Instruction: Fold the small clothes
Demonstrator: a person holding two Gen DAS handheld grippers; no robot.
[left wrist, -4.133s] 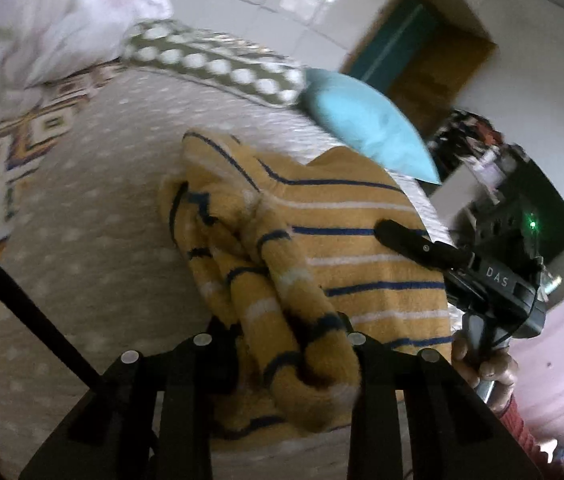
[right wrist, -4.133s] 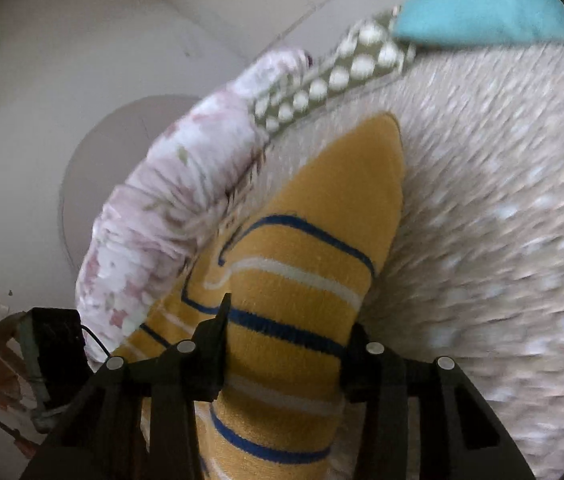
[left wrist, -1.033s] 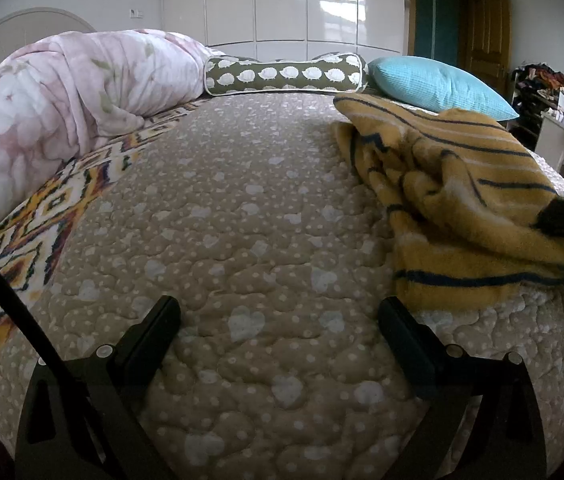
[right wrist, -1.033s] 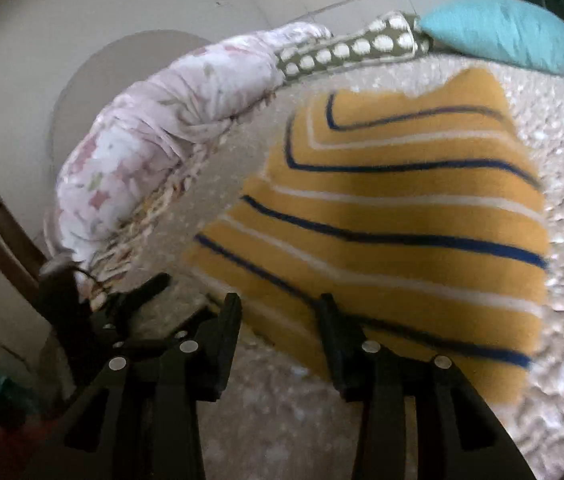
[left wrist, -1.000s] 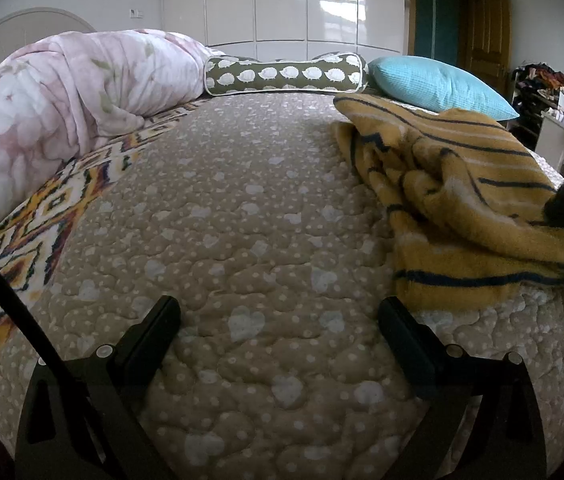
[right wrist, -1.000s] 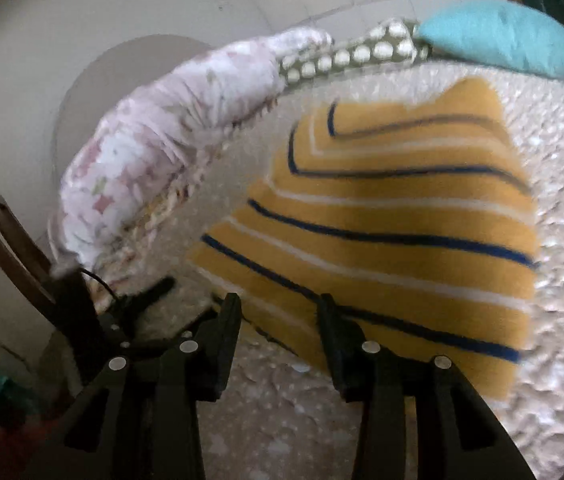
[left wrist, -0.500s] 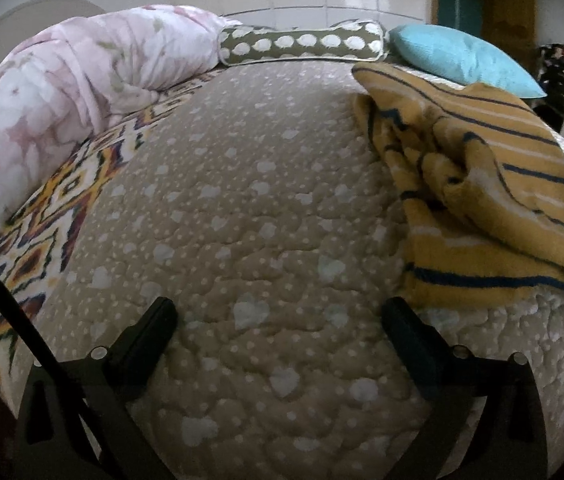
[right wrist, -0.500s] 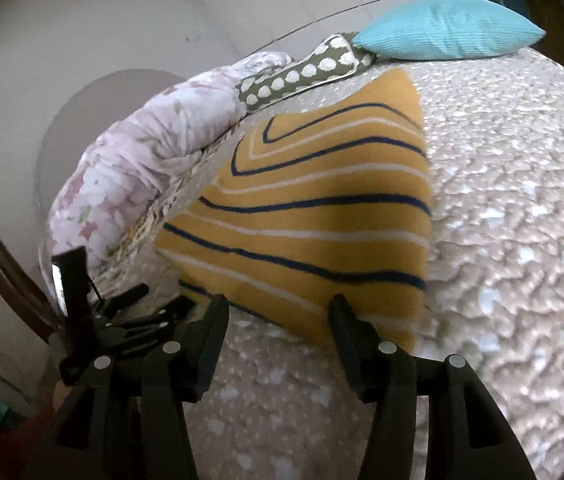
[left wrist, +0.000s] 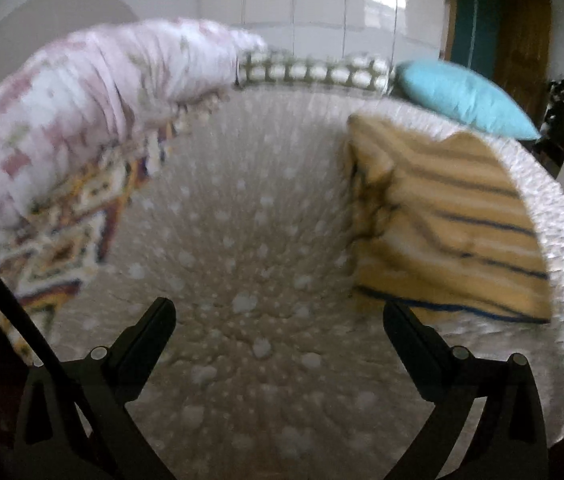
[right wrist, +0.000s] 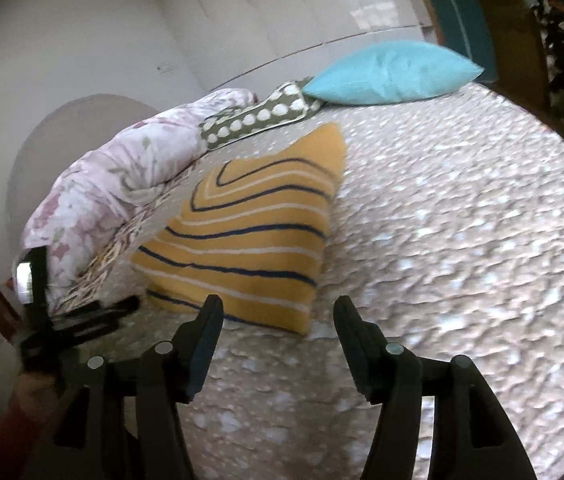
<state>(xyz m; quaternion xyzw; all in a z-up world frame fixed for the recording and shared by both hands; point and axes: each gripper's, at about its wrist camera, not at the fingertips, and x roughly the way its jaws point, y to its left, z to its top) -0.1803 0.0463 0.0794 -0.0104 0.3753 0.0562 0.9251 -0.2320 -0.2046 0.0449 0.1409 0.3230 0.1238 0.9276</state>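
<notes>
A mustard-yellow sweater with navy and white stripes [left wrist: 445, 220] lies folded on the beige dotted bedspread [left wrist: 242, 260], at the right in the left wrist view. In the right wrist view the sweater [right wrist: 250, 232] lies just beyond the fingers. My left gripper [left wrist: 280, 316] is open and empty, above bare bedspread left of the sweater; it also shows in the right wrist view [right wrist: 94, 316]. My right gripper [right wrist: 278, 312] is open and empty, its tips near the sweater's near edge.
A pink floral duvet [left wrist: 82, 112] lies along the left of the bed. A green dotted bolster [left wrist: 313, 70] and a turquoise pillow [right wrist: 389, 72] lie at the head. A patterned blanket [left wrist: 66, 236] runs under the duvet. A doorway [left wrist: 497, 36] stands behind at right.
Both grippers let go of the sweater. The right gripper opened wider and drew back from it. The left gripper lifted and pulled back, blurring its view.
</notes>
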